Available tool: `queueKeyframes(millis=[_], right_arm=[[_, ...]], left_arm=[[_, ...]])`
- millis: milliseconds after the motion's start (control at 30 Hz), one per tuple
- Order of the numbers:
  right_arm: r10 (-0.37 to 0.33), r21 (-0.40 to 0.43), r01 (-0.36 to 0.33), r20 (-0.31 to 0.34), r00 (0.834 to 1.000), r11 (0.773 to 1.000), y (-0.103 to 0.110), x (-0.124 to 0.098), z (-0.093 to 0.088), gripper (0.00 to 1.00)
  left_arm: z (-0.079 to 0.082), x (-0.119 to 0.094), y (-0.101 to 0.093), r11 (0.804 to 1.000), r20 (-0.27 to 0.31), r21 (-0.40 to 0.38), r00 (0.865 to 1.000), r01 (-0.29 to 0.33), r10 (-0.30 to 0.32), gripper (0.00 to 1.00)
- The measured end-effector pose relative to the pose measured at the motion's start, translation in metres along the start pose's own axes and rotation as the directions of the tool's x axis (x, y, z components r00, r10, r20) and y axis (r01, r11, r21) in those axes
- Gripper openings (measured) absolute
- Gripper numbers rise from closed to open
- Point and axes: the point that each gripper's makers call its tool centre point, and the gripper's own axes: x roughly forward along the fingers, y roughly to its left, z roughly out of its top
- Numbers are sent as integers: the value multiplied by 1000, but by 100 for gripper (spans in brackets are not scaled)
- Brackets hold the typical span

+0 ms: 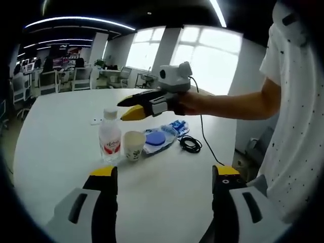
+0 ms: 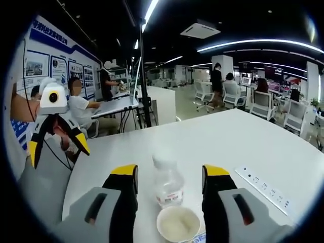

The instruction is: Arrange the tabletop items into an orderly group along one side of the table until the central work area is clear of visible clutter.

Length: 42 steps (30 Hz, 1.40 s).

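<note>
Two hand-held grippers hover above a white table [image 1: 61,142] with a small cluster of items.

In the left gripper view, the left gripper [image 1: 164,174] hangs with jaws spread, nothing between them; beyond it stand a water bottle [image 1: 110,135] and a paper cup [image 1: 134,145] just beside each other, then a blue packet [image 1: 161,135] and a coiled black cable [image 1: 190,144]. The right gripper [image 1: 130,109] hovers above them, jaws nearly closed and empty in that view. In the right gripper view, a power strip [image 2: 266,190] lies to the right.
</note>
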Motion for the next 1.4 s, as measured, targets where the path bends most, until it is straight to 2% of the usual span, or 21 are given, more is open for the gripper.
queueKeyframes(millis=[467, 800, 1400], right_arm=[[-65, 6, 65, 15, 998, 998, -4, -34, -1, 53], [-130, 9, 130, 16, 991, 991, -8, -68, -4, 53], [-283, 42, 281, 31, 959, 959, -6, -151, -15, 56]], left_arm=[[11, 5, -4, 1000, 20, 12, 1000, 17, -17, 82], [18, 9, -7, 999, 17, 35, 999, 28, -29, 84], [34, 14, -20, 993, -3, 100, 998, 63, -63, 86]])
